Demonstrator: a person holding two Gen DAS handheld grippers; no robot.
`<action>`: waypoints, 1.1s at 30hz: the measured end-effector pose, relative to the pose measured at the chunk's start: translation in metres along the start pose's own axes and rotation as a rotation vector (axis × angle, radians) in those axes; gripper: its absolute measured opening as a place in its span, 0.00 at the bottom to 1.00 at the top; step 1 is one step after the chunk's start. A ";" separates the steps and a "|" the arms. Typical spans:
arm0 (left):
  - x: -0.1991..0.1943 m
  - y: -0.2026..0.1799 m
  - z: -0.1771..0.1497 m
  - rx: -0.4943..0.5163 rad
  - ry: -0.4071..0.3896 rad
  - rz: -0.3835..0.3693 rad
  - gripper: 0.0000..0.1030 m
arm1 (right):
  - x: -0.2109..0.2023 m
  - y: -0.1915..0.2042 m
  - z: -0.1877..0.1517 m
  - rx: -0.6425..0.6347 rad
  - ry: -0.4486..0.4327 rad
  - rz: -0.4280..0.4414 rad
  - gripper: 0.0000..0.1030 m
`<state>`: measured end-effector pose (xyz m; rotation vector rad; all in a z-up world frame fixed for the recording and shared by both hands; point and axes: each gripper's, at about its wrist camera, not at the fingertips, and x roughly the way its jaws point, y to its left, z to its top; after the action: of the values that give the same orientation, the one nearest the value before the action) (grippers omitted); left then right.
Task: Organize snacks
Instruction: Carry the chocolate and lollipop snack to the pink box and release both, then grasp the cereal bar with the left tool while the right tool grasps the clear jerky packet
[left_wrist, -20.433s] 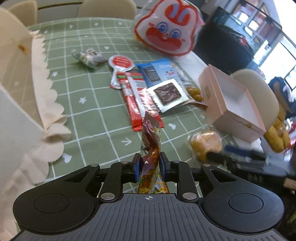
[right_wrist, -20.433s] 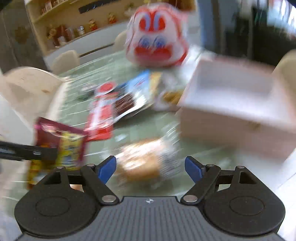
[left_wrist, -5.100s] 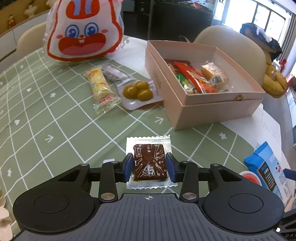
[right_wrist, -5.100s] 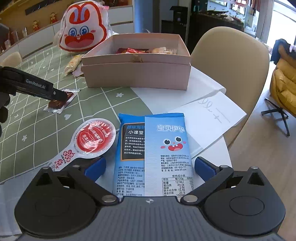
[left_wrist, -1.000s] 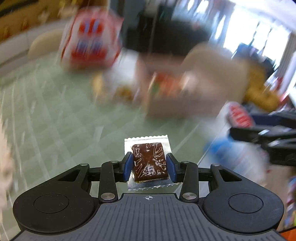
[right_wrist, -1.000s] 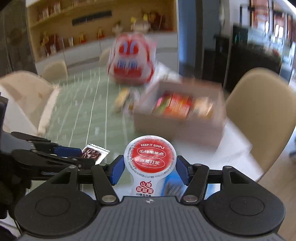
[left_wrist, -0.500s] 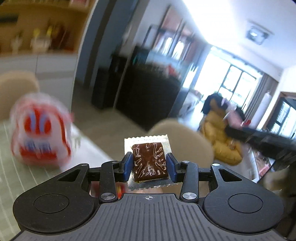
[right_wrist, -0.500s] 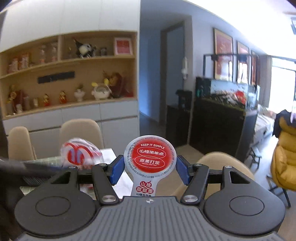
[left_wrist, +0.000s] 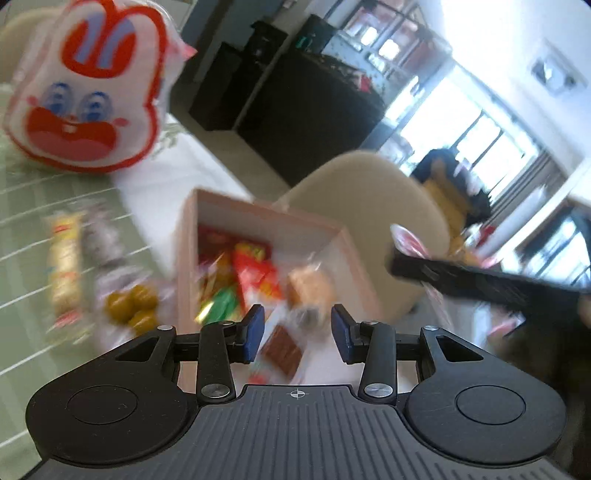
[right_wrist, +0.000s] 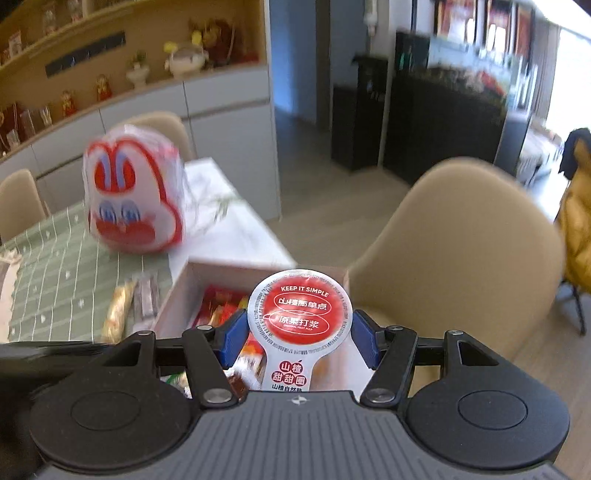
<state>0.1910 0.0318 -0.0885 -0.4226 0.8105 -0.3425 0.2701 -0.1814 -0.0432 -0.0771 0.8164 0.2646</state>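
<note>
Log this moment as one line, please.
left gripper: open over box | chocolate: loose below it | right gripper: shut on red snack, above box

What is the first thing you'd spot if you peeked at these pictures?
The big bunny-face bag at the far end of the green tablecloth grabs you first. Then the red round-topped snack pinched in the right hand-held gripper, above a pink box full of bright snacks.

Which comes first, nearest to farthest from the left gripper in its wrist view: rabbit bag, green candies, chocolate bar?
From the left gripper:
1. Chocolate bar, just below the open jaws, inside the pink box.
2. Green candies, on the tablecloth, left of the box.
3. Rabbit bag, far upper left.
</note>
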 end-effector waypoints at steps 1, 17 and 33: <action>-0.007 0.001 -0.009 0.020 0.015 0.028 0.43 | 0.006 0.002 -0.007 0.004 0.015 0.008 0.59; -0.034 0.101 0.009 -0.070 -0.161 0.363 0.43 | 0.033 0.076 -0.021 -0.233 0.049 0.014 0.69; 0.010 0.129 0.005 -0.123 -0.008 0.369 0.34 | 0.035 0.132 0.032 -0.250 0.082 0.202 0.69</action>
<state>0.2183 0.1397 -0.1549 -0.3797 0.8854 0.0528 0.2813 -0.0418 -0.0424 -0.2418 0.8709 0.5567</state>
